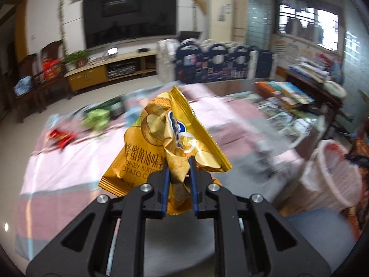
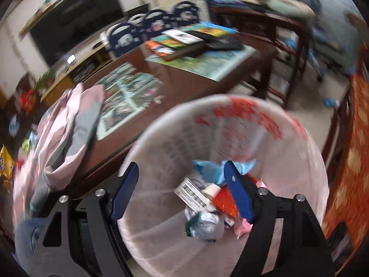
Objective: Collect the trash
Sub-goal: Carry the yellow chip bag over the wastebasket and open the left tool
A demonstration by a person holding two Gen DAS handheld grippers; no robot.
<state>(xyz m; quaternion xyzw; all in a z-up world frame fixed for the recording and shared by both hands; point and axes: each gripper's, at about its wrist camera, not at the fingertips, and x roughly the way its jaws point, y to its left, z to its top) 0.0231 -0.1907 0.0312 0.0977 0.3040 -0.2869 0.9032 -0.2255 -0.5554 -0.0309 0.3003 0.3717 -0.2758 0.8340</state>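
Note:
My left gripper (image 1: pixel 179 165) is shut on a crumpled yellow potato chip bag (image 1: pixel 161 138) and holds it up above the pink cloth on the table (image 1: pixel 69 168). A red wrapper (image 1: pixel 61 136) and a green wrapper (image 1: pixel 96 118) lie on the cloth at the far left. The white trash basket (image 1: pixel 332 177) stands to the right of the table. My right gripper (image 2: pixel 181 173) is open and empty, right above the trash basket (image 2: pixel 306 184), which holds several pieces of trash (image 2: pixel 207 198). The chip bag shows at the left edge of the right wrist view (image 2: pixel 5 164).
Books and papers (image 2: pixel 191 37) cover the far half of the brown table (image 2: pixel 184 85). A wooden shelf with stacked books (image 1: pixel 316 73) stands behind the basket. An orange patterned seat (image 2: pixel 350 150) is at the right. A TV cabinet (image 1: pixel 110 69) lines the far wall.

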